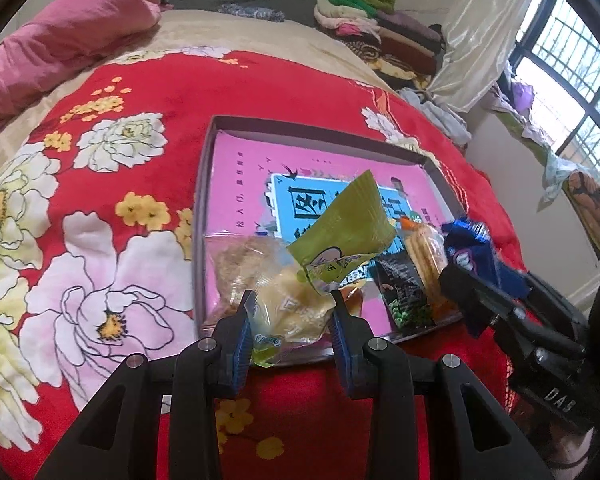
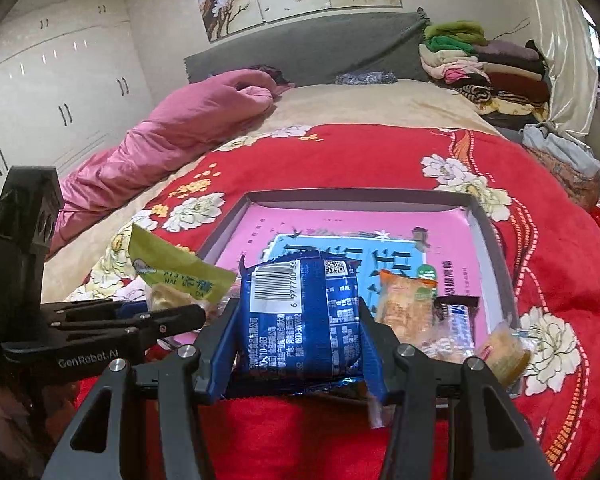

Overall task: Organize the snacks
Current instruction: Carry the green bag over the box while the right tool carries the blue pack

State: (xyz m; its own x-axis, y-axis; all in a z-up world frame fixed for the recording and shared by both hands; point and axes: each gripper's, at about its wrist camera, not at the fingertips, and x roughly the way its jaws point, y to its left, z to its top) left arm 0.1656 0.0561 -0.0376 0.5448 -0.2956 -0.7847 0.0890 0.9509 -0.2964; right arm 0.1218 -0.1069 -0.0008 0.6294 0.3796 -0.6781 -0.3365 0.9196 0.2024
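Bedroom, red floral quilt (image 1: 148, 92): shallow box (image 2: 496, 240). Left hand-held gripper (image 1: 292, 312) pinches green-and-yellow snack packet (image 1: 340, 228); right hand-held gripper (image 2: 298, 332) pinches blue snack packet (image 2: 300, 316). Lower each flat beside the boxed packets before releasing.

Bedspread (image 1: 292, 80): red, printed with large white, pink and yellow flowers.
Box (image 1: 204, 184): grey walls; pink floor with a light-blue panel bearing dark characters.
Green packet (image 1: 348, 224): yellow-green, with a small cartoon figure and dark lettering.
Blue packet (image 2: 300, 320): dark blue, white barcode patch, white small print.
Black packet (image 1: 404, 292): black, green pieces pictured at its lower end.
Cracker pack (image 2: 406, 308): clear wrap, orange top edge, golden contents.
Quilt (image 2: 188, 128): plain pink.
Left gripper (image 1: 293, 312): black frame, blue pads.
Right gripper (image 2: 298, 322): black frame, blue pads.
Wardrobe (image 2: 60, 92): glossy white, dark handles.
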